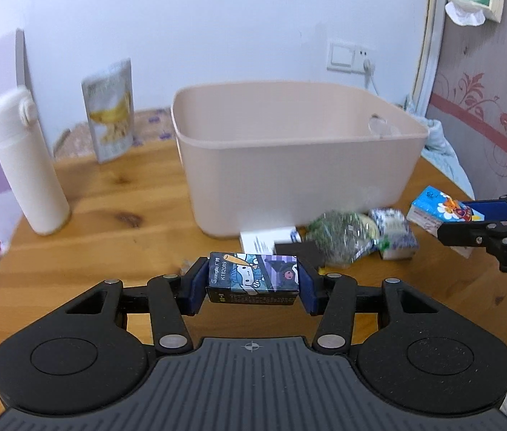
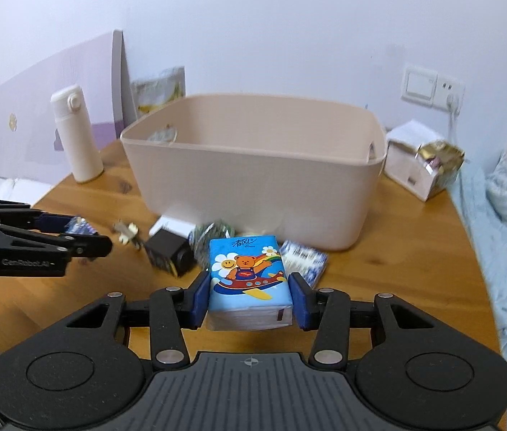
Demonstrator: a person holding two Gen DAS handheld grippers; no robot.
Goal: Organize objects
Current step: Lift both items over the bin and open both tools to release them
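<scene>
Bin (image 1: 289, 136) sits at twelve o'clock from both tongs, open mouth up, and I judge both loads go in over its near wall. My left tongs (image 1: 252, 280) clench a cartoon box (image 1: 253, 278), long axis crosswise; my right tongs (image 2: 249, 296) grip a tissue pack (image 2: 249, 280). Loose clutter (image 1: 346, 237) lies on the worktop (image 1: 127, 215) below the wall, so I'd lift first.

Home bedroom. Round wooden table (image 2: 415, 237) against white wall; light switch and socket (image 2: 433, 86) above its far right edge, rumpled bedding (image 2: 497, 215) just right of table, lilac headboard panel (image 2: 37, 107) left, floral wallpaper (image 1: 487, 107) right.
</scene>
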